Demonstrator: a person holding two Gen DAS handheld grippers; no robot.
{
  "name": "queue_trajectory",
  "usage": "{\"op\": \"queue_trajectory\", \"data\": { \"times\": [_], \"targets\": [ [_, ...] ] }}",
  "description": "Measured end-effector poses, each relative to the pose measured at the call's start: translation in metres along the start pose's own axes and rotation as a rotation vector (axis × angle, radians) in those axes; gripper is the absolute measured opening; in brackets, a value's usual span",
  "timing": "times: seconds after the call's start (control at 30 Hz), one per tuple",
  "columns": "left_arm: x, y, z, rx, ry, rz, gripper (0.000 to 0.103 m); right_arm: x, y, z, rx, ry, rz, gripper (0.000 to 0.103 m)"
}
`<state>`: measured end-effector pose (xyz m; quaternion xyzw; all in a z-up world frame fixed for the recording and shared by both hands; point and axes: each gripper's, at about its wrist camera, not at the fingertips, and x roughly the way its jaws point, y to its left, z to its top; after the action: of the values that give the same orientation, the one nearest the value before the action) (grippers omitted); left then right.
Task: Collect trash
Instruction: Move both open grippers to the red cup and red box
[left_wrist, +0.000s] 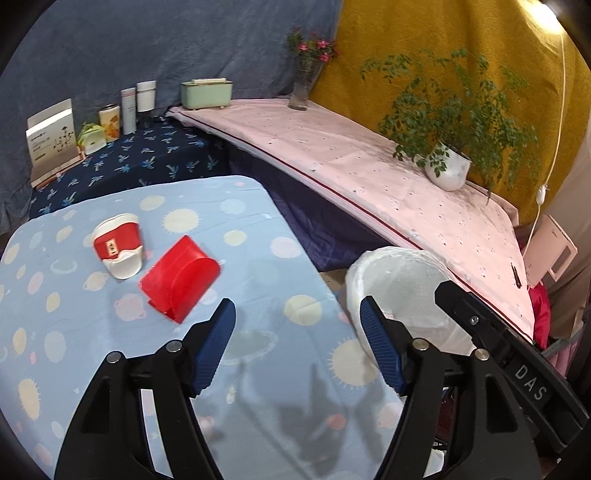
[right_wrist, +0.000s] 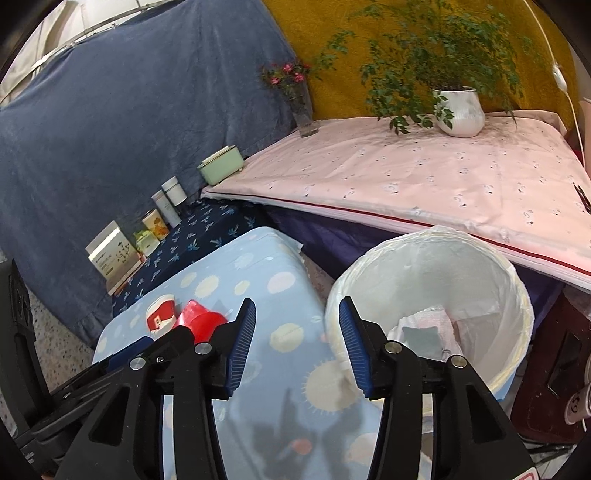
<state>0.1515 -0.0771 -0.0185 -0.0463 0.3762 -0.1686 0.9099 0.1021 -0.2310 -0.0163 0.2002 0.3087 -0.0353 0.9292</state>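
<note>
A crushed red and white paper cup (left_wrist: 119, 244) and a flattened red carton (left_wrist: 181, 277) lie on the light blue table (left_wrist: 258, 236). They also show in the right wrist view, cup (right_wrist: 160, 315) and carton (right_wrist: 199, 322). A white bin lined with a plastic bag (right_wrist: 491, 273) stands off the table's right edge and holds some trash (right_wrist: 424, 330). It shows in the left wrist view too (left_wrist: 399, 280). My left gripper (left_wrist: 297, 314) is open and empty, just right of the carton. My right gripper (right_wrist: 297, 314) is open and empty over the table's edge beside the bin.
A pink-covered surface (left_wrist: 369, 162) holds a potted plant (left_wrist: 447, 171) and a flower vase (left_wrist: 303, 83). A dark blue patterned shelf (left_wrist: 147, 158) carries a green box (left_wrist: 206, 93), cans and cartons. A blue blanket and a yellow cloth hang behind.
</note>
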Motion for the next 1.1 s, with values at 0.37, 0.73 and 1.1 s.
{"op": "queue_trajectory", "data": {
  "times": [0.37,0.73,1.1],
  "targets": [
    [-0.015,0.052,-0.007,-0.061,-0.010,0.076,0.066,0.012,0.047,-0.011,-0.077,0.033,0.038,0.048],
    [-0.023,0.117,-0.016,-0.156,-0.005,0.173,0.072,0.033,0.094,-0.028,-0.145,0.082,0.065,0.057],
    [-0.021,0.183,-0.022,-0.259,0.012,0.252,0.076,0.074,0.133,-0.051,-0.179,0.159,0.086,0.060]
  ]
}}
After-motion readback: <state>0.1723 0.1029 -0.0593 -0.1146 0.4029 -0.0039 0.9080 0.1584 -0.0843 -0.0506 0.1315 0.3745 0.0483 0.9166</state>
